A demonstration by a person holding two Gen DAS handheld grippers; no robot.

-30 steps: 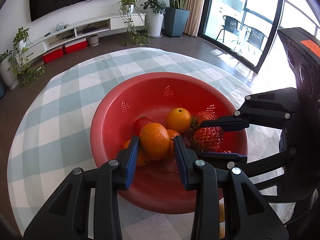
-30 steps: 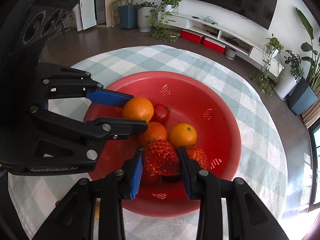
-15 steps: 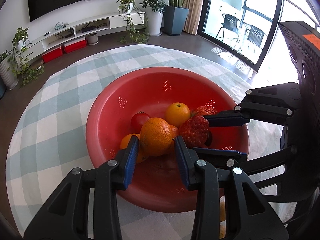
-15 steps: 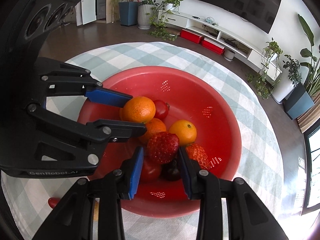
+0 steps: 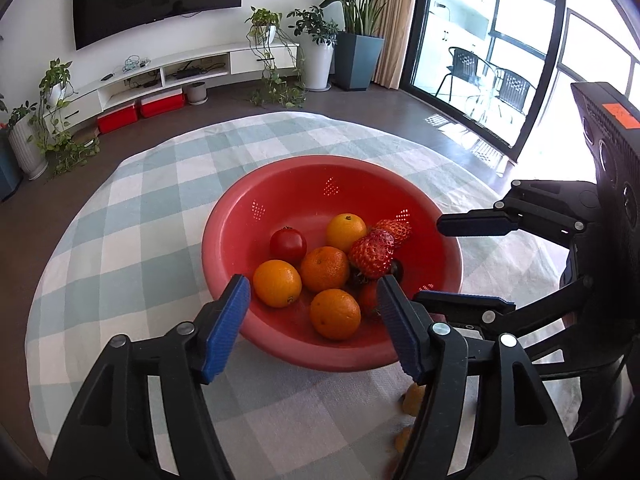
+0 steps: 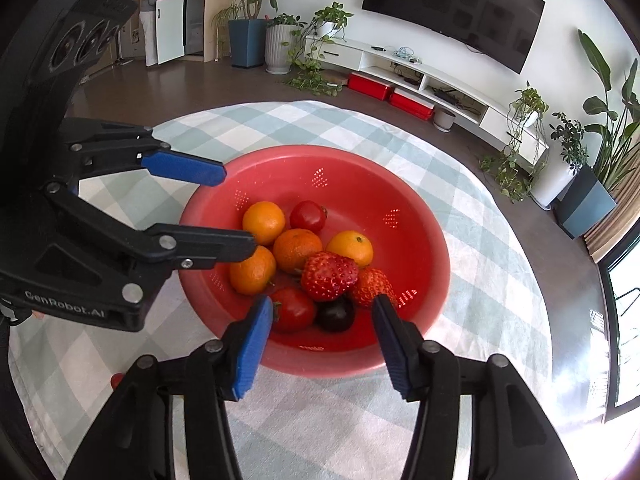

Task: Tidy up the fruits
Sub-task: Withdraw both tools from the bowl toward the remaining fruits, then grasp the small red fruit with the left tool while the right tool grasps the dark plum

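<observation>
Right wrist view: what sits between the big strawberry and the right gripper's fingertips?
A dark plum lies between the big strawberry and the open right gripper, in the right wrist view, with a tomato beside it.

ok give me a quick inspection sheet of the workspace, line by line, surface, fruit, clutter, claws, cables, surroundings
Surface: round table under a green and white checked cloth.
Job's things: red perforated bowl holding four oranges, two tomatoes, two strawberries, with the larger strawberry on top, and one dark fruit.
Clutter: small orange-brown bits on the cloth near the bowl; a small red item at the cloth's edge.
Grippers: left claw open, empty; right claw open, empty, both at the bowl's near rim.
Cables: some on the TV shelf.
Surroundings: wall TV, potted plants, red boxes, glass doors, a person in the far doorway.
</observation>
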